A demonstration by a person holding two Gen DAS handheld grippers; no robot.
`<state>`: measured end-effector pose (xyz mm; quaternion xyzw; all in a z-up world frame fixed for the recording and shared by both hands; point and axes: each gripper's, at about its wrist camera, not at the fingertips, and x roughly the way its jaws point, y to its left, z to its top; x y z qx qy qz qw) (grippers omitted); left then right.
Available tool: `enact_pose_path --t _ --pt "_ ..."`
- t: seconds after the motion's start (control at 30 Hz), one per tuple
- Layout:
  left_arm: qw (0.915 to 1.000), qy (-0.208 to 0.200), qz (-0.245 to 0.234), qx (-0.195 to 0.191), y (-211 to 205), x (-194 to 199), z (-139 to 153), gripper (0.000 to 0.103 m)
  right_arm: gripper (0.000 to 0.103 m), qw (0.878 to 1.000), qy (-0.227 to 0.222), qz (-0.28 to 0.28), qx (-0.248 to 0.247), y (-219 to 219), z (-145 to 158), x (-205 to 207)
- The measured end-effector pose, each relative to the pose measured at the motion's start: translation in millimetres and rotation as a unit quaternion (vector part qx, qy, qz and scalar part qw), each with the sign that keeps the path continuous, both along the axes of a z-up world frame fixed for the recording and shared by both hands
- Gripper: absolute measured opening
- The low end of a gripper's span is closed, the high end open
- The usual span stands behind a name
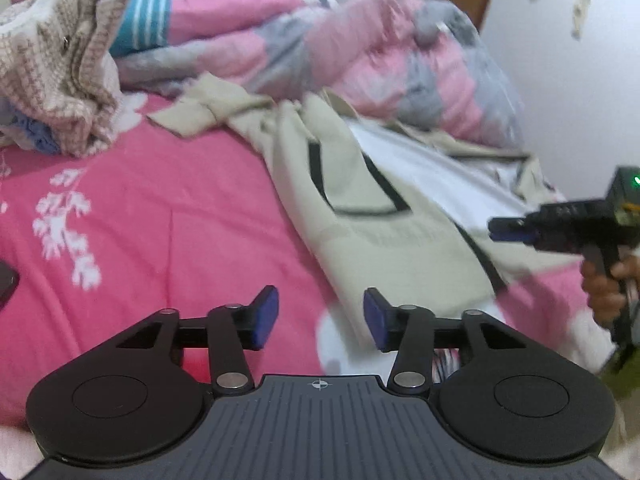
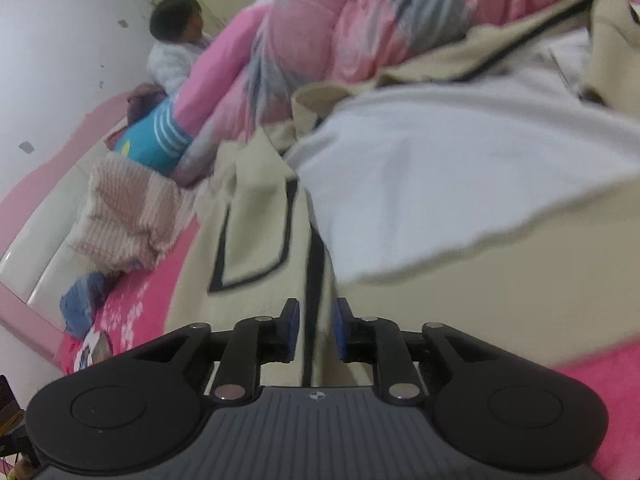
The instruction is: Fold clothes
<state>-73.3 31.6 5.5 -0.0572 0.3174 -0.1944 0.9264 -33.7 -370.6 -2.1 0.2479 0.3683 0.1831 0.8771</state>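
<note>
A: Where does the folding stand?

B: Early, by my reading. The beige jacket (image 1: 372, 236), trimmed in black with a white lining, lies spread and rumpled on the pink bedsheet (image 1: 168, 216), one front panel thrown open. No finished fold shows. A knitted garment (image 1: 60, 68) lies crumpled at the far left of the bed, untouched, before the pink-and-grey quilt (image 1: 360, 48).

A: And the left gripper (image 1: 320, 316)?

B: Jaws spread, nothing between the blue pads; it hangs above the sheet at the jacket's near hem, tilted downward.

A: The right gripper (image 2: 314, 330)?

B: Jaws narrowly parted over the jacket's black front edge. The cloth passes under the gap, but no pinch shows. In the left view, a hand (image 1: 604, 284) grips its handle at the jacket's right side.

A: What remains?

B: Likely everything: closing the panel, the sleeves, then halving.
</note>
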Motion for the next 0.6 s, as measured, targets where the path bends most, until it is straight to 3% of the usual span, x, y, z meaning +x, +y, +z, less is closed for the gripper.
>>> enact_pose_path --t 0.1,0.3,0.37,0.47,0.6 --pt "0.9996 -0.029 0.000 0.002 -13.2 33.3 3.4 0.056 0.031 1.000 -0.011 0.001 -0.005 8.0 15.2 24.8" --pt "0.9967 -0.074 -0.028 0.016 -51.8 114.4 -5.4 0.056 0.032 0.999 -0.016 0.019 0.022 28.5 30.0 116.2" --pt "0.9958 -0.080 -0.030 0.031 -62.5 140.8 -16.2 0.056 0.033 0.999 -0.021 0.026 -0.006 42.3 27.0 156.8" --pt "0.9959 -0.078 -0.026 0.039 -64.8 161.2 -33.6 0.056 0.045 0.998 -0.037 0.032 -0.051 60.9 13.9 218.1" --pt "0.9986 -0.032 -0.028 0.031 -64.9 179.2 -48.3 0.055 0.046 0.986 -0.066 0.048 -0.143 87.4 -7.0 286.7"
